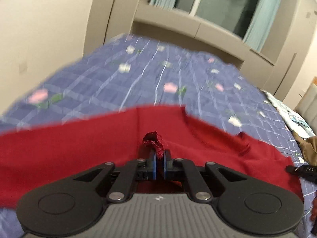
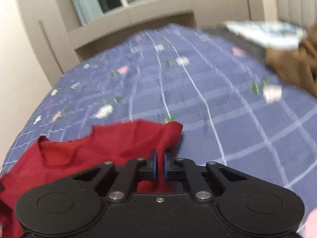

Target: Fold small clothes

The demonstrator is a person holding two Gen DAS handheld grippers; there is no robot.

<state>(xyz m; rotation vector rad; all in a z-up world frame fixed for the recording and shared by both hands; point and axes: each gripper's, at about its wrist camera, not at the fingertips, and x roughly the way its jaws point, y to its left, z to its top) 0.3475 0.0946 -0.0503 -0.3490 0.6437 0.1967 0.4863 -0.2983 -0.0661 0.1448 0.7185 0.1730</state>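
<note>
Both the left claw (image 1: 159,156) and right claw (image 2: 160,158) are clenched on the crumpled red cotton garment (image 1: 79,148) lying on the blue checked floral bedspread (image 1: 138,75). Motion blur smears the bed's far edge. A brown cloth (image 2: 293,63) at its right edge is cut off.

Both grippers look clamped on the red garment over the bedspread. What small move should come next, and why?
Probably lift both hands together and carry the pinched edge forward over the rest. The left gripper is shut on a bunched bit of the red garment, and the right gripper pinches another part, while the remainder lies spread on the blue checked bedspread.
</note>
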